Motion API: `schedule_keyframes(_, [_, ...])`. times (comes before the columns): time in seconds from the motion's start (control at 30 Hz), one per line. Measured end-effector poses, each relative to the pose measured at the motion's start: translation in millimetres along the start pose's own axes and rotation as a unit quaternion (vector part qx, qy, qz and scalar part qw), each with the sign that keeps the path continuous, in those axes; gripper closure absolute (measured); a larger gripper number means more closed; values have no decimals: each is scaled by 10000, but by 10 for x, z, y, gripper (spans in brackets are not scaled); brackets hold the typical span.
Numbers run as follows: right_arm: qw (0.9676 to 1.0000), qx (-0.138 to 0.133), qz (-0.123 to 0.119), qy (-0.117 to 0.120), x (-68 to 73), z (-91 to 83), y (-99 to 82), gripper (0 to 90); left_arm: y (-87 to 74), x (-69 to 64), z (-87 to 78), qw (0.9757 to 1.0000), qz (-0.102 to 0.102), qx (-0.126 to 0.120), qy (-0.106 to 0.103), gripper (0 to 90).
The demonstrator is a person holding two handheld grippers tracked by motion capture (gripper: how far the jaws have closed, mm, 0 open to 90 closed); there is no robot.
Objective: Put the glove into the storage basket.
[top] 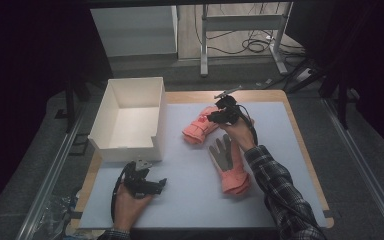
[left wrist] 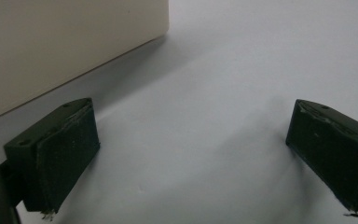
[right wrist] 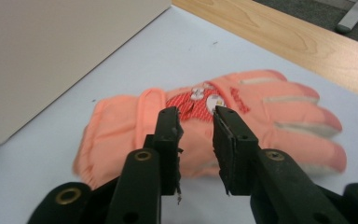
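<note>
Two orange gloves lie on the pale mat. The far glove [top: 199, 127] [right wrist: 279, 107] lies back up, showing a red patch. The near glove [top: 230, 167] lies with its grey palm up. My right gripper [top: 215, 116] [right wrist: 198, 116] hovers over the far glove's back, just above the red patch; its jaws stand a narrow gap apart and the pads press on nothing. At the mat's near left, my left gripper [top: 159, 184] [left wrist: 196, 154] rests low, open wide over bare mat.
An open white box [top: 127, 152] [left wrist: 51, 46] [right wrist: 51, 51] stands at the left of the mat, just beyond my left gripper. The mat [top: 190, 200] covers a wooden table whose edge [right wrist: 279, 37] runs behind the far glove. Table legs and cables stand beyond the table.
</note>
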State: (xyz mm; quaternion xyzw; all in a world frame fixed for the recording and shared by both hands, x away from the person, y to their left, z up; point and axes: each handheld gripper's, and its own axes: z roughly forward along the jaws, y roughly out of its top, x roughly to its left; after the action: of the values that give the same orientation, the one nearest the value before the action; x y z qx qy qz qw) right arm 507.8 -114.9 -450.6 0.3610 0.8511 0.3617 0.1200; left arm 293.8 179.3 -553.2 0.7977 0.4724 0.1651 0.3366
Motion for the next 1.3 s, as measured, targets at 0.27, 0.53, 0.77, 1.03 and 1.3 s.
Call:
schedule_keyframes(0.27, [9982,406,-322,-287,-27,424,66,492,0,0,-2,10000,5,3,3,21])
schedule_keyframes(0.53, [9963,741,-272,-346,-66,609,-32,725,0,-1,-2,10000,7,0,5,21])
schedule_keyframes(0.77, [9957,760,-304,-438,-57,591,-45,878,0,-1,-2,10000,8,0,5,22])
schedule_keyframes(1.03, [9983,455,-167,-335,-99,428,-8,891,0,-1,-1,10000,6,1,4,21])
schedule_keyframes(1.3, [9992,259,-234,-204,-125,179,55,892,0,-1,-1,10000,4,0,5,22])
